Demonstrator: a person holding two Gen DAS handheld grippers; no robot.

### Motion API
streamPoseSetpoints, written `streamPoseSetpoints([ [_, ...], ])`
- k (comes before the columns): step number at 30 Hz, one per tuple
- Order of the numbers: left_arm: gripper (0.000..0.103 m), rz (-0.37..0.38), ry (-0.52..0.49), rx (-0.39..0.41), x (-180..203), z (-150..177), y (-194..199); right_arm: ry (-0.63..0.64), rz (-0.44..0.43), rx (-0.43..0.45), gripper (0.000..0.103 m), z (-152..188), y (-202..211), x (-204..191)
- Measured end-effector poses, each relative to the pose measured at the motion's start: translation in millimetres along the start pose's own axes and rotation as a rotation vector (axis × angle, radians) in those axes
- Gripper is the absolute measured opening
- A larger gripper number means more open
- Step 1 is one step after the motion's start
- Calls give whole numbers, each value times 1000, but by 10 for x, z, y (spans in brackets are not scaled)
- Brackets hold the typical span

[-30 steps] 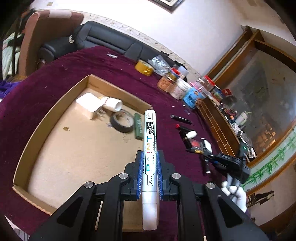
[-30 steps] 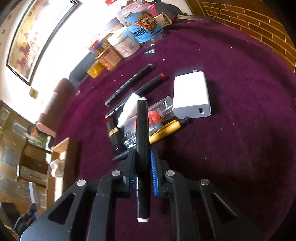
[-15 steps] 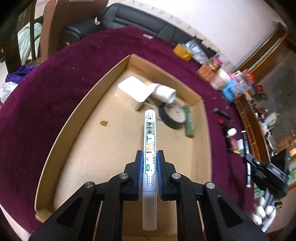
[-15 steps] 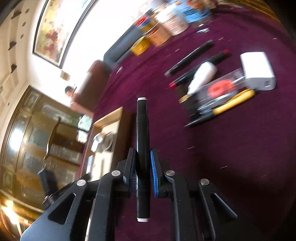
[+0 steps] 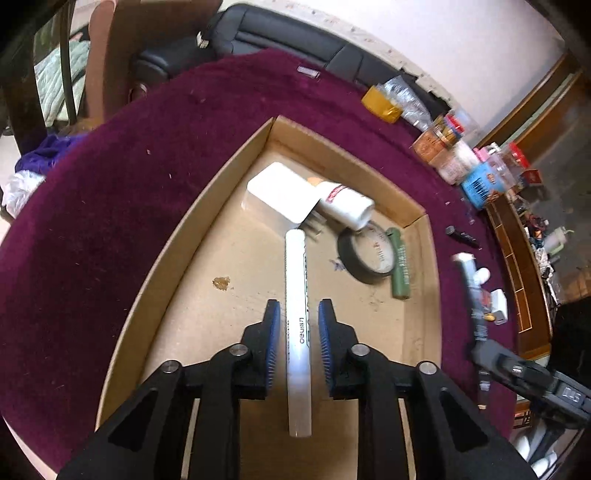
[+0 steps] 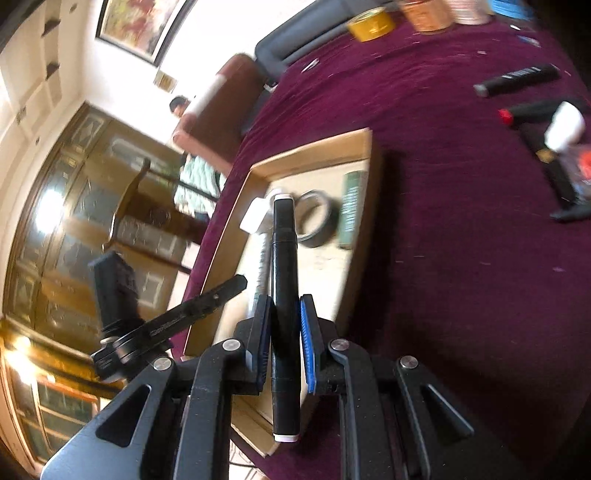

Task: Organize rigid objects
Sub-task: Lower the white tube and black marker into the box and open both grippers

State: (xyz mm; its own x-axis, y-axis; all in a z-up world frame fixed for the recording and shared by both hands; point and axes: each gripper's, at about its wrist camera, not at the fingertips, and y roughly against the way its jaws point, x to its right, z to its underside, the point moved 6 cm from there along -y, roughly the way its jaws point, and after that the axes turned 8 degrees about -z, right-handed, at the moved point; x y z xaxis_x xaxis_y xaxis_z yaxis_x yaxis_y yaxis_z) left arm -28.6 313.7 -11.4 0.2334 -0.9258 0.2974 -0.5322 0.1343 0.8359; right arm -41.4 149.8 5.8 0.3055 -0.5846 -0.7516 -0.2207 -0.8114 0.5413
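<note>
In the left wrist view, my left gripper [image 5: 299, 306] hangs over the cardboard box [image 5: 177, 236]. Its jaws are opening, and the white paint marker [image 5: 295, 280] lies between them with a gap on each side, over the box floor. In the right wrist view, my right gripper [image 6: 284, 302] is shut on a black marker [image 6: 283, 258] with white ends, above the near corner of the box [image 6: 364, 192]. The left gripper's finger [image 6: 207, 299] shows at the left there. The right gripper with its blurred marker [image 5: 471, 291] appears at the right of the left view.
Inside the box lie a white charger [image 5: 280, 190], a white bottle [image 5: 347, 206], a black tape roll [image 5: 364, 254] and a green stick [image 5: 400, 264]. Pens [image 6: 517, 77], a red-capped marker [image 6: 528, 110], yellow tape [image 6: 371, 24] and jars sit on the purple cloth. A person [image 6: 179, 105] is behind a chair.
The left gripper moved in over the box, lowered, and its jaws parted off the white marker. The right gripper swung from the pile of pens toward the box with the black marker.
</note>
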Motion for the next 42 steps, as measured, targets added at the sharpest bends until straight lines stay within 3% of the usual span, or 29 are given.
streamPoseSetpoints([
  [3, 35, 14, 25, 44, -59, 23, 185, 36, 15, -44, 13, 10, -225, -93],
  [7, 36, 13, 53, 90, -171, 51, 357, 67, 46, -92, 13, 53, -474, -121],
  [9, 42, 7, 66, 107, -237, 78, 412, 67, 62, -111, 13, 71, -575, -98],
  [19, 44, 24, 108, 106, -356, 170, 424, 97, 176, -117, 13, 32, -789, -54],
  [29, 53, 29, 87, 98, -292, 220, 424, 147, 233, -105, 17, -6, -794, -49],
  [35, 53, 12, 36, 94, -165, 260, 431, 195, 232, 1, 17, -82, -340, -101],
  [37, 54, -16, 5, 105, -95, 272, 440, 233, 271, 61, 20, -119, -95, -100],
  [40, 54, -83, -53, 152, 56, 305, 504, 312, 369, 178, 43, -147, 287, -86],
  [42, 54, -180, -98, 224, 163, 326, 606, 392, 494, 294, 61, -140, 582, -68],
])
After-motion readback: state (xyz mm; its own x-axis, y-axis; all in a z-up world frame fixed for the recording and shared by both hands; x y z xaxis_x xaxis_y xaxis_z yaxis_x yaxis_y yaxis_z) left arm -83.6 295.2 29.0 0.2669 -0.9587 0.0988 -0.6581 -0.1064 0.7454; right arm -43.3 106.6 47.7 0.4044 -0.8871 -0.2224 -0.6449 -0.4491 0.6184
